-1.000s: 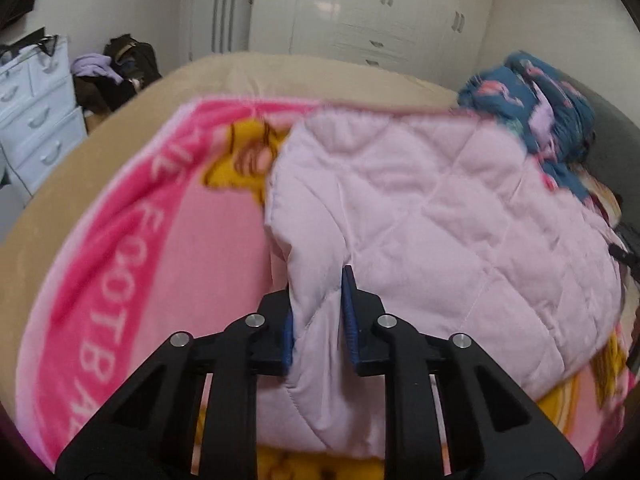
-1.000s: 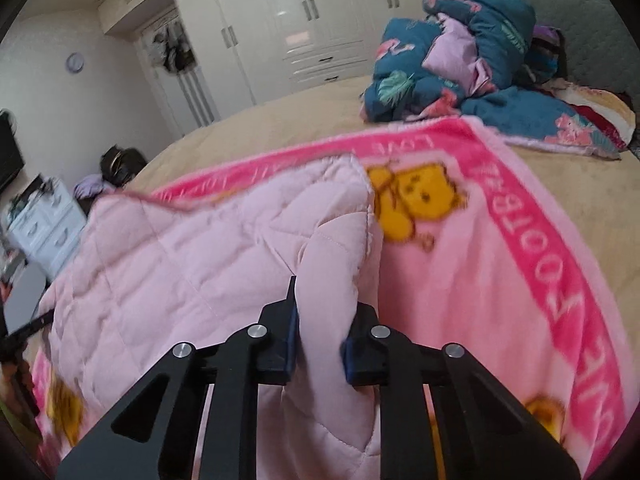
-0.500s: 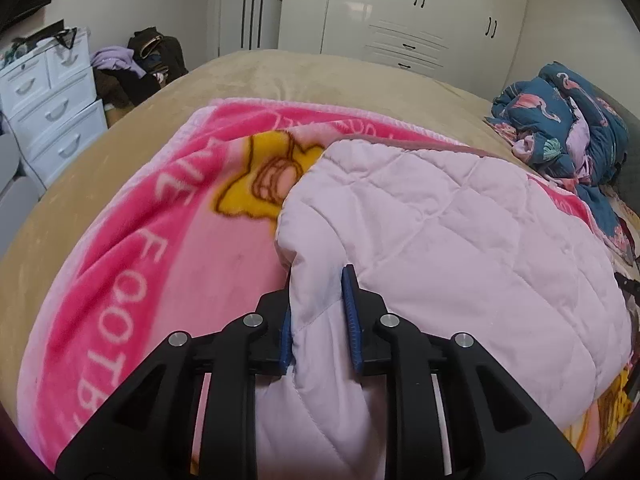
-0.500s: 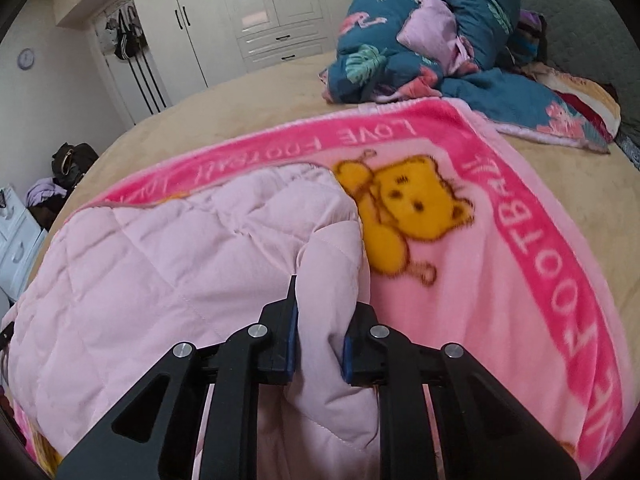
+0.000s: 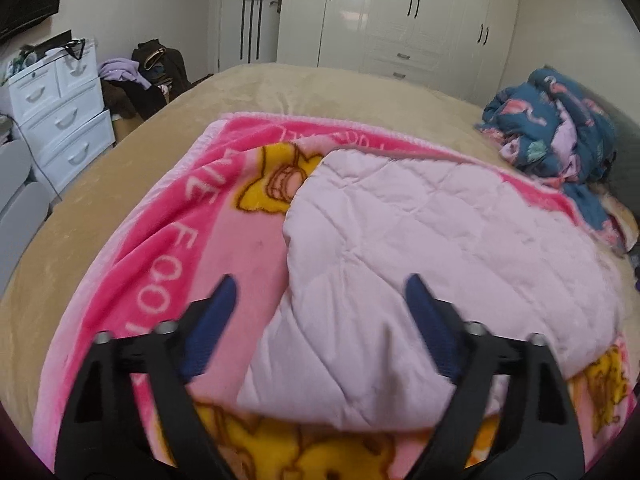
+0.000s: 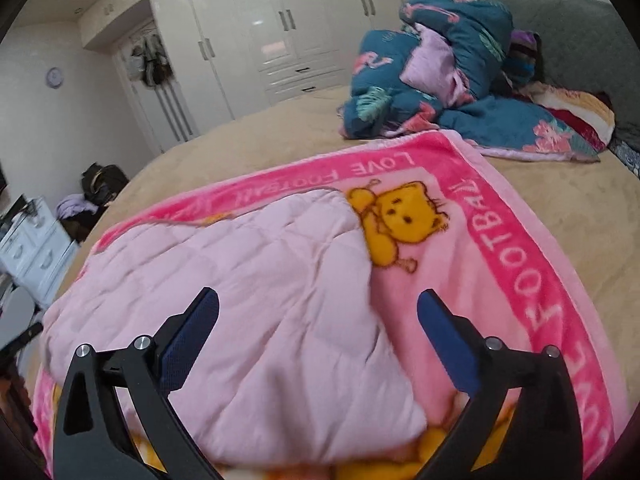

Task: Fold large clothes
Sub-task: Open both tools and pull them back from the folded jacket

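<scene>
A pale pink quilted garment [image 5: 432, 248] [image 6: 256, 292] lies folded on a bright pink cartoon blanket [image 5: 168, 240] [image 6: 500, 240] spread over the bed. My left gripper [image 5: 320, 292] hovers over the garment's near left corner, its jaws opening wide, blue pads clear of the fabric. My right gripper [image 6: 318, 304] hangs above the near right corner, its jaws also opening wide, nothing pressed between them. The garment's near edge runs under both grippers.
A heap of blue flowered bedding [image 5: 560, 136] [image 6: 448, 72] lies at the far right of the beige bed [image 5: 320, 92]. White wardrobes [image 6: 256, 32] line the back wall. A white drawer unit [image 5: 60, 108] and piled clothes [image 5: 152, 72] stand left of the bed.
Both grippers were shut on the garment's near corners; now both have let go and stand wide apart. The garment has dropped flat onto the blanket and both hands have pulled back a little.
</scene>
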A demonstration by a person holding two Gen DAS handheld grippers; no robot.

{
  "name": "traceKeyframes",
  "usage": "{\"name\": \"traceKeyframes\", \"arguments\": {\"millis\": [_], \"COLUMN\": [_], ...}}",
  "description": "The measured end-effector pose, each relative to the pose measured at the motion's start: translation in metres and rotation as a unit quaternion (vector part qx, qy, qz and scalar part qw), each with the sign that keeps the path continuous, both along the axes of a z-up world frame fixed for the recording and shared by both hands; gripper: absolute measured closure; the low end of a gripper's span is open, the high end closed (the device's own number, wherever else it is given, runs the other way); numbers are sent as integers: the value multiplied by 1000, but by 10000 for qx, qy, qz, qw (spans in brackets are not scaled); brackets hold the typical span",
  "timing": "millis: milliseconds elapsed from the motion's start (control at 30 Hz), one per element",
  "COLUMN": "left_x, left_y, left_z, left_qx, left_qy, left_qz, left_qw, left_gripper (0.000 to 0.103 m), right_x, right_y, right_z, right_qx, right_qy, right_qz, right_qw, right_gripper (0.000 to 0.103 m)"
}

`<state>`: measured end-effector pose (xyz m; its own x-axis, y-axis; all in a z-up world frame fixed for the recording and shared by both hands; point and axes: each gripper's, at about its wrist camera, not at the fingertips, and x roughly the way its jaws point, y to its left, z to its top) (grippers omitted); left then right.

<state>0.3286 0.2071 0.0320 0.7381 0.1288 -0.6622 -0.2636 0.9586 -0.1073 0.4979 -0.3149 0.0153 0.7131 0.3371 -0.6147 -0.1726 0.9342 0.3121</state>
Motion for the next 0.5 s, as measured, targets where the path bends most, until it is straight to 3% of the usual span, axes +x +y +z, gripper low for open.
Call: {"name": "traceKeyframes", "arguments": {"millis": [33,300,500], "left_x": [-5,-37,-54], "left_y": [-2,-17,-23], "left_z": [4,20,19], "left_qx": [30,355,342], "left_qy": [-41,-63,-30], "left_qz": [22,8,-9], "left_qw": [10000,9993,9994], "left_gripper": [10,9,9], "right_x": [-7,-61,-90], "right_y": [0,-2,-1], "right_z": [3,24,29], "right_qx": [14,151,144], "right_qy": [-16,-331,-444], "right_qz": [54,80,158], "right_qw": [10000,9993,9988], "right_gripper": [4,4,4]}}
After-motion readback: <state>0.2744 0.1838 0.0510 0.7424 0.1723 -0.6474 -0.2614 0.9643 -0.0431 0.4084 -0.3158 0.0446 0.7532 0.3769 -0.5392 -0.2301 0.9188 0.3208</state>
